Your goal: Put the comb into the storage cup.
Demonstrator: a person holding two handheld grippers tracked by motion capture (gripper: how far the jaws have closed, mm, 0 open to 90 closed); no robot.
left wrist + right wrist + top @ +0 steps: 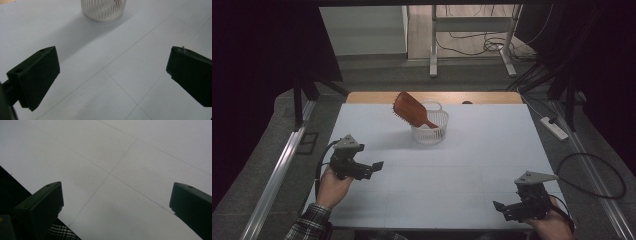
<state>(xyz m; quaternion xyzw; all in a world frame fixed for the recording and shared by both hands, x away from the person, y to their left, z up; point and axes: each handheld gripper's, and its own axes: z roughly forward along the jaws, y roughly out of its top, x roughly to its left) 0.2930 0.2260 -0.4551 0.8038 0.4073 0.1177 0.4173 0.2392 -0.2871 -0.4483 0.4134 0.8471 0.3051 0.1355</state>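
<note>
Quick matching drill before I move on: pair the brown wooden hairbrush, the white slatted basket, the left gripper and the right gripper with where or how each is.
Things:
1. brown wooden paddle hairbrush
2. white slatted plastic basket
3. left gripper
4. right gripper

States:
A. open, at the table's near right corner
B. standing on the white table, far centre
C. open, at the table's near left
D. handle down in the basket, head leaning out

Pairs: 1-D, 2-B, 3-C, 4-A

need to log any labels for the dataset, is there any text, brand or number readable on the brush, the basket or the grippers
None can be read. The hairbrush, the white basket, the left gripper, the right gripper and the table bear no legible words, numbers or signs.
</note>
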